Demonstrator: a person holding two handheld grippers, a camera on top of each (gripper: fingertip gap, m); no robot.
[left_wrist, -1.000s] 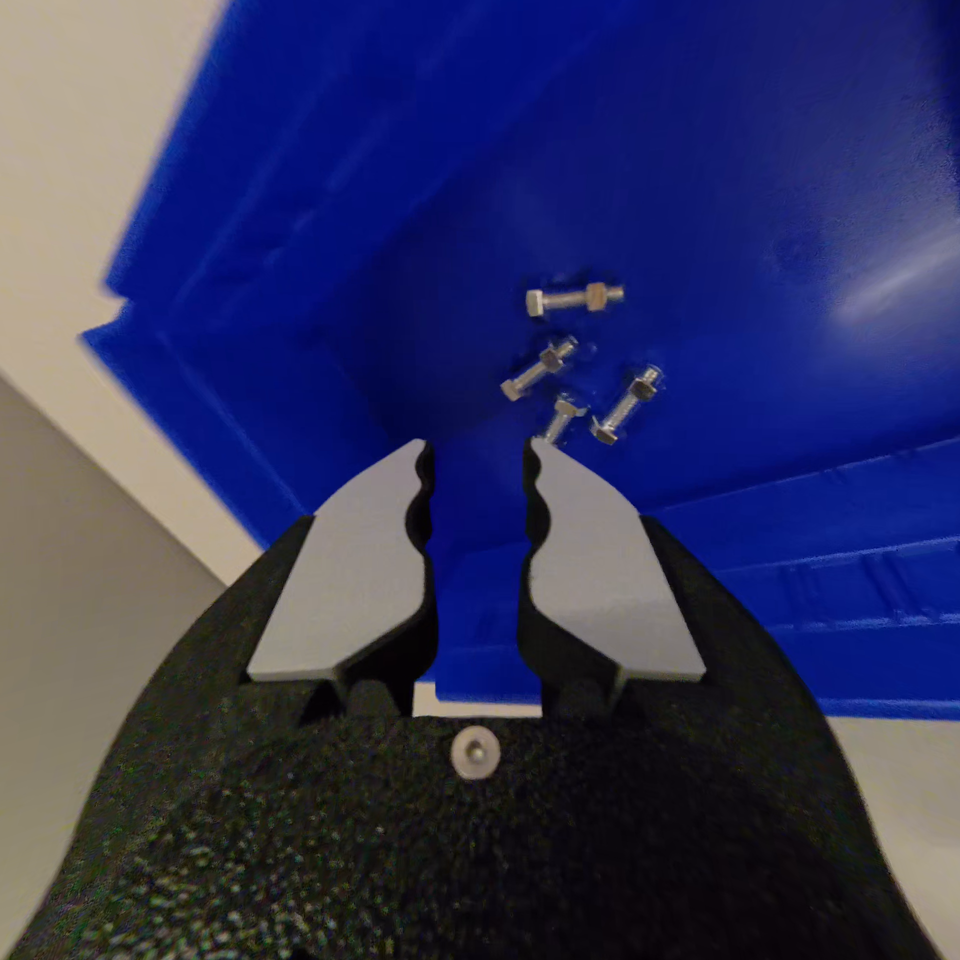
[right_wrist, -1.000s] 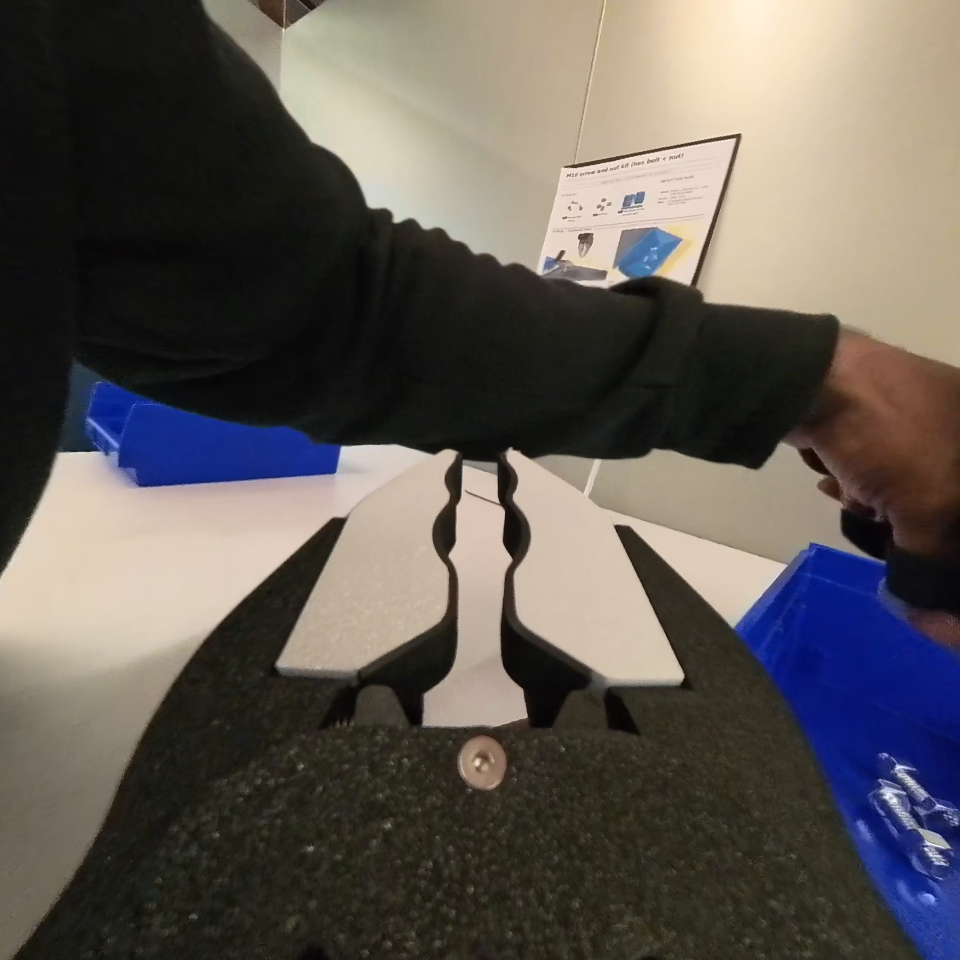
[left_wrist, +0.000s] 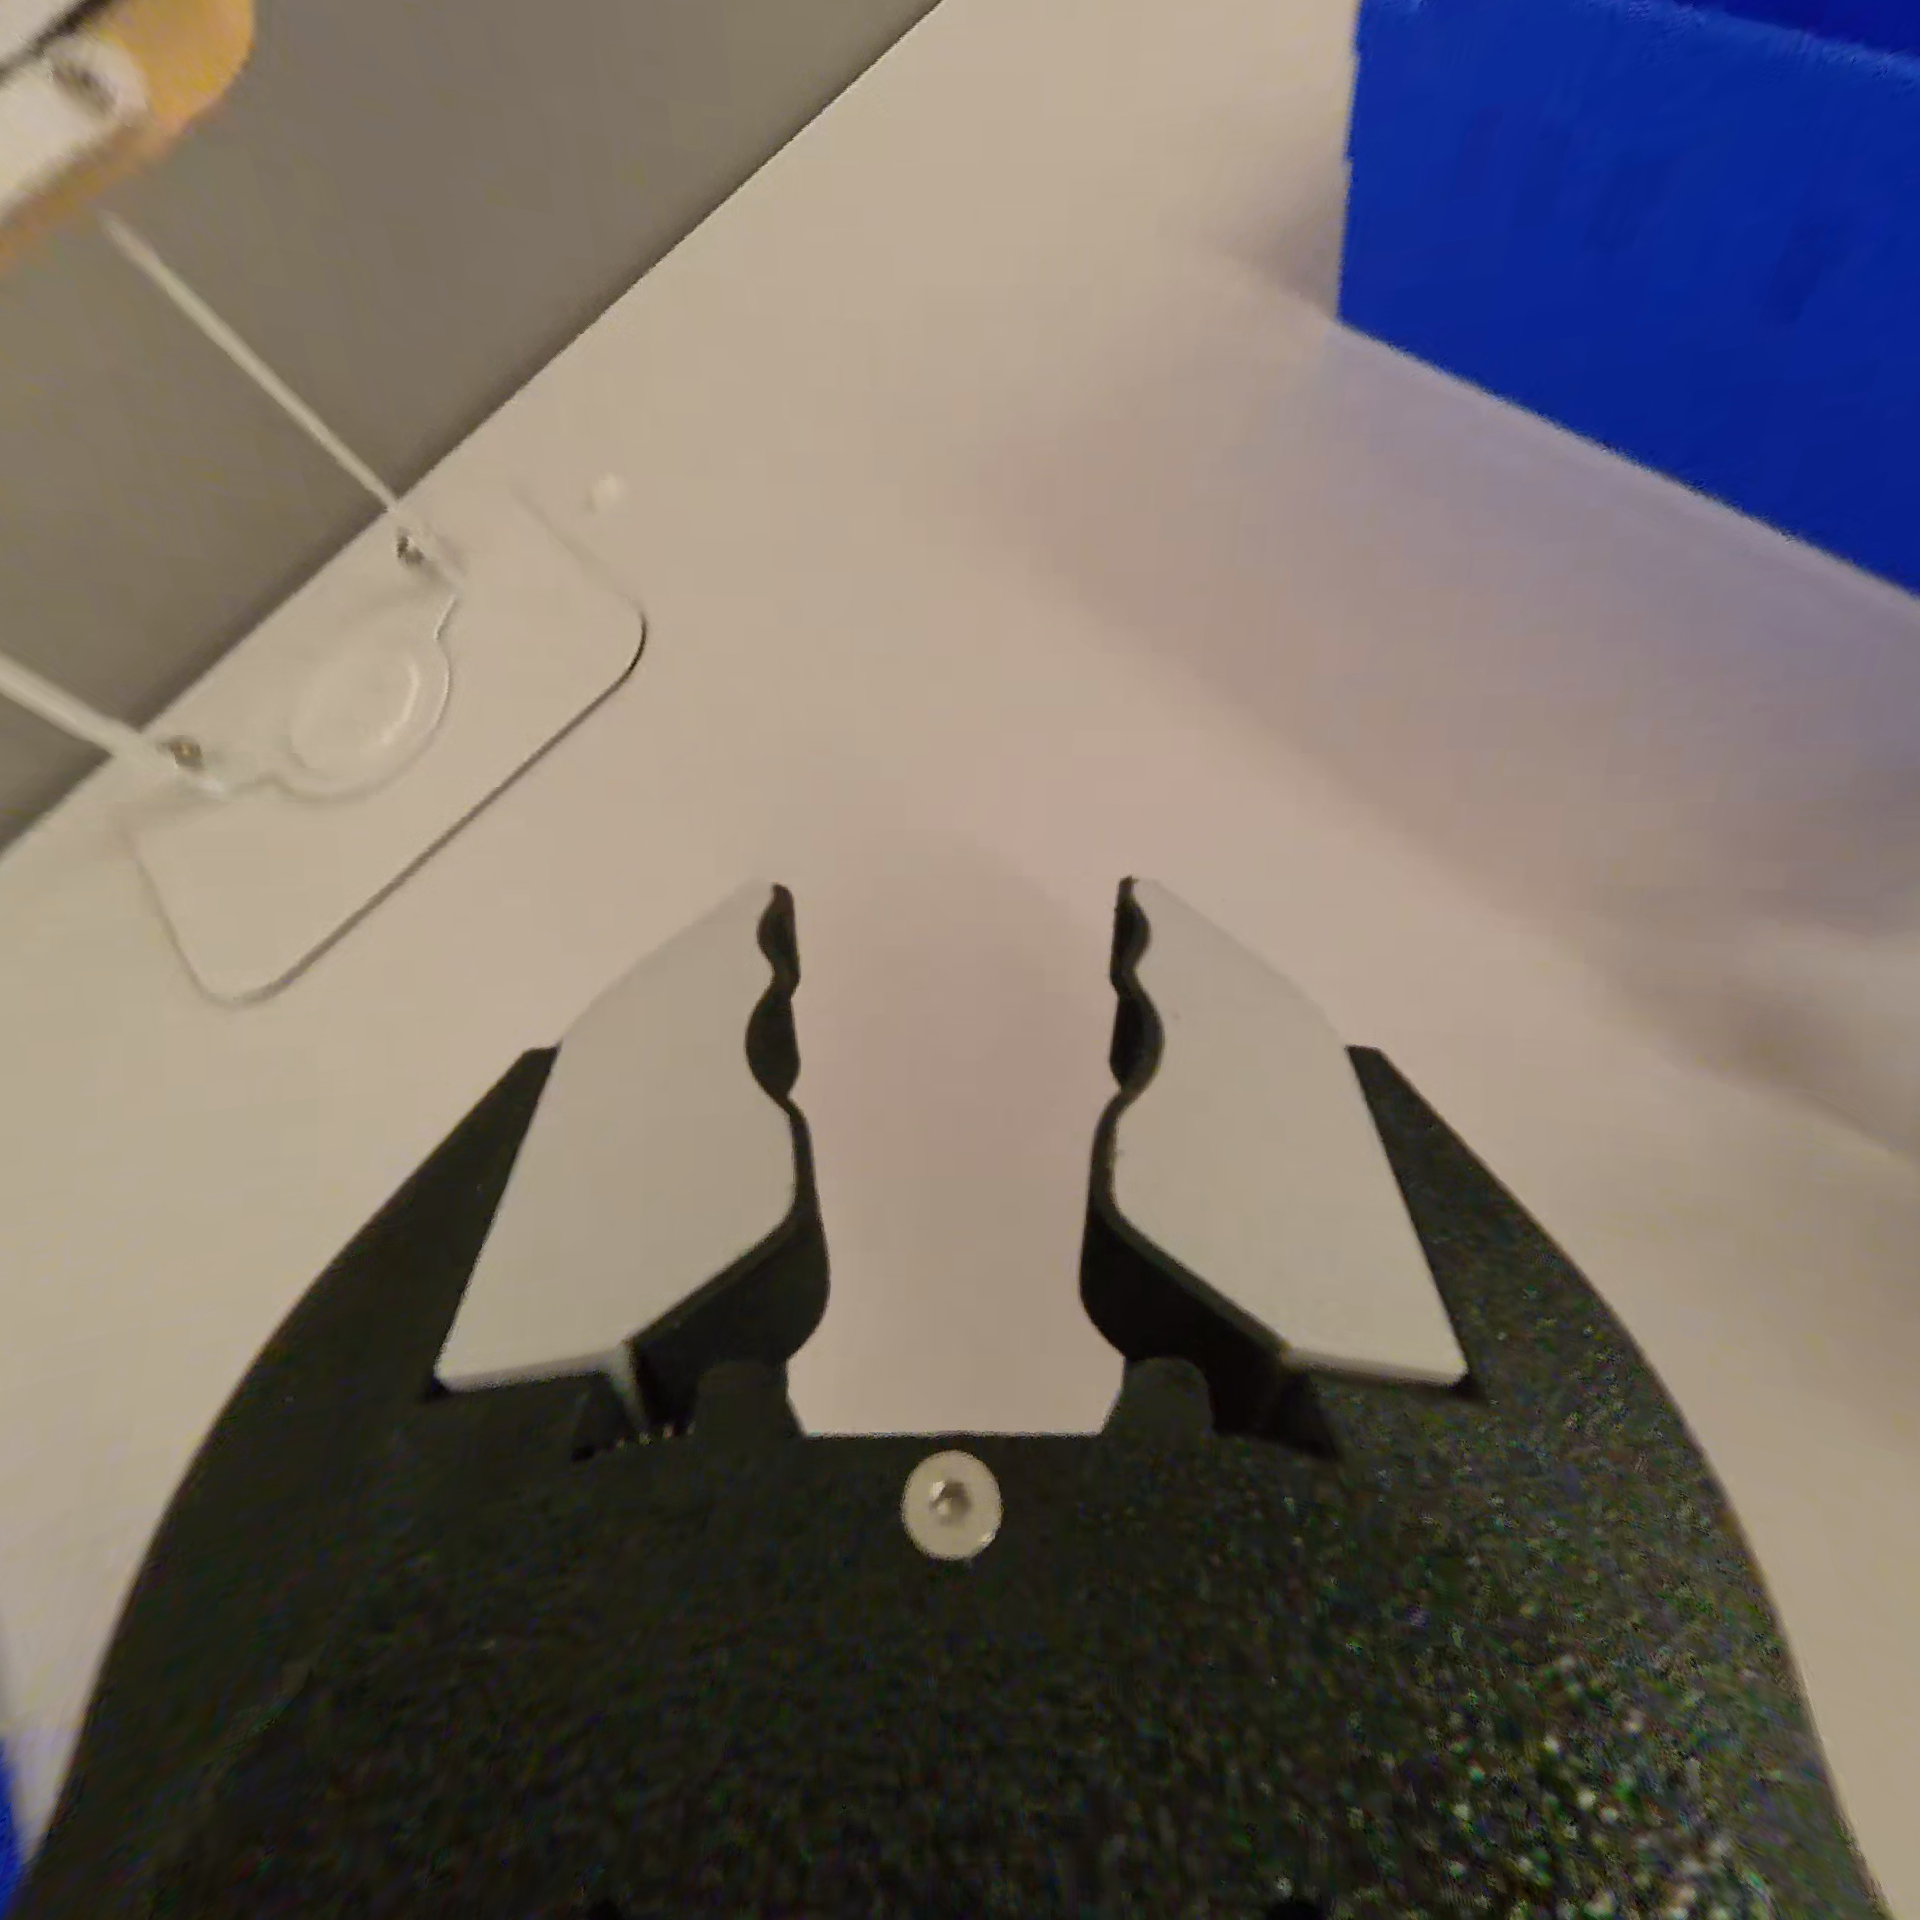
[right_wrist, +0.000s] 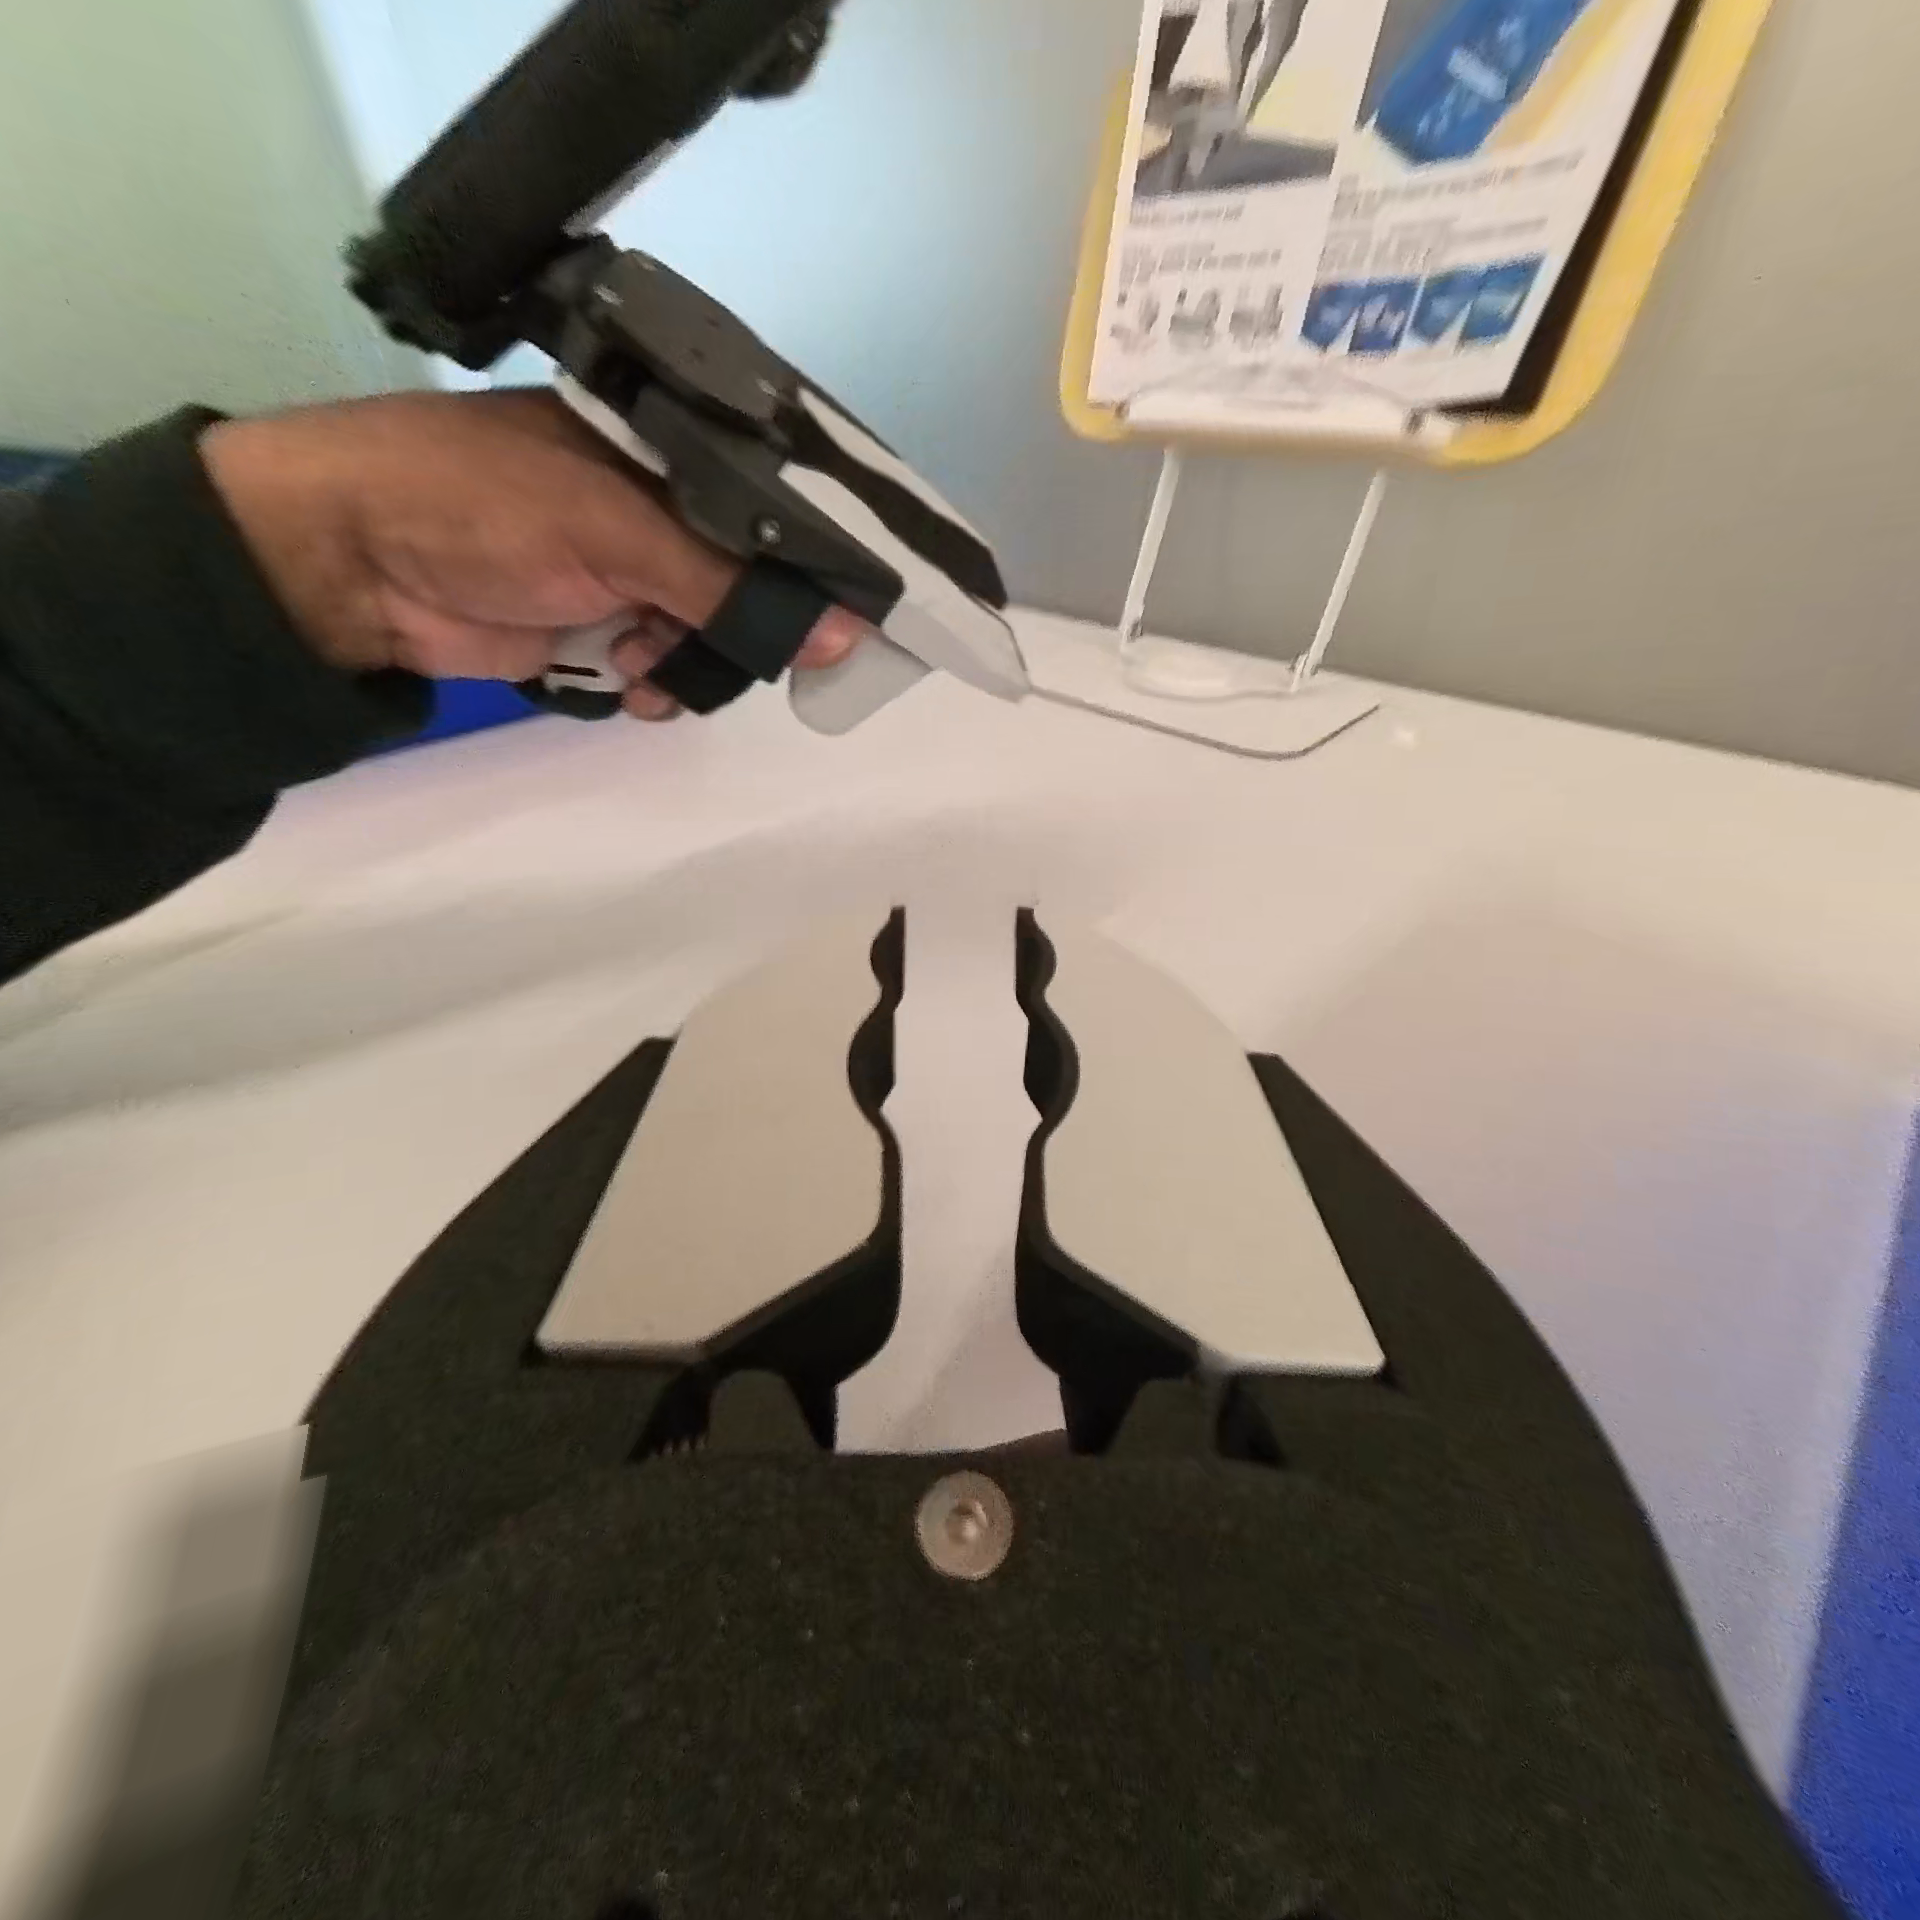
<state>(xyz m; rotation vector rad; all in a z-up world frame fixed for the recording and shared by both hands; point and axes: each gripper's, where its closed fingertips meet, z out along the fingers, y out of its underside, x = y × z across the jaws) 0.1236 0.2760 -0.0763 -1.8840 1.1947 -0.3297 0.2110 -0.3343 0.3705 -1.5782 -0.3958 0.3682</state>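
Note:
My left gripper is open and empty above the bare white table. It also shows in the right wrist view, held in a person's hand, its tips low over the table near the clear stand base. My right gripper is open with a narrow gap and nothing between its pads; only the white table shows there. A blue bin stands at the upper right of the left wrist view. A blue bin edge shows at the right of the right wrist view.
A clear acrylic stand base with thin white legs sits by the table's back edge and the grey wall. It carries a printed sheet on a yellow board. A dark sleeve reaches in from the left. Left tips to right tips: about 75 cm.
My left gripper has left the blue bin with its bolts, now over bare table, jaws wider. My right gripper has turned toward the stand and its jaws have opened a little.

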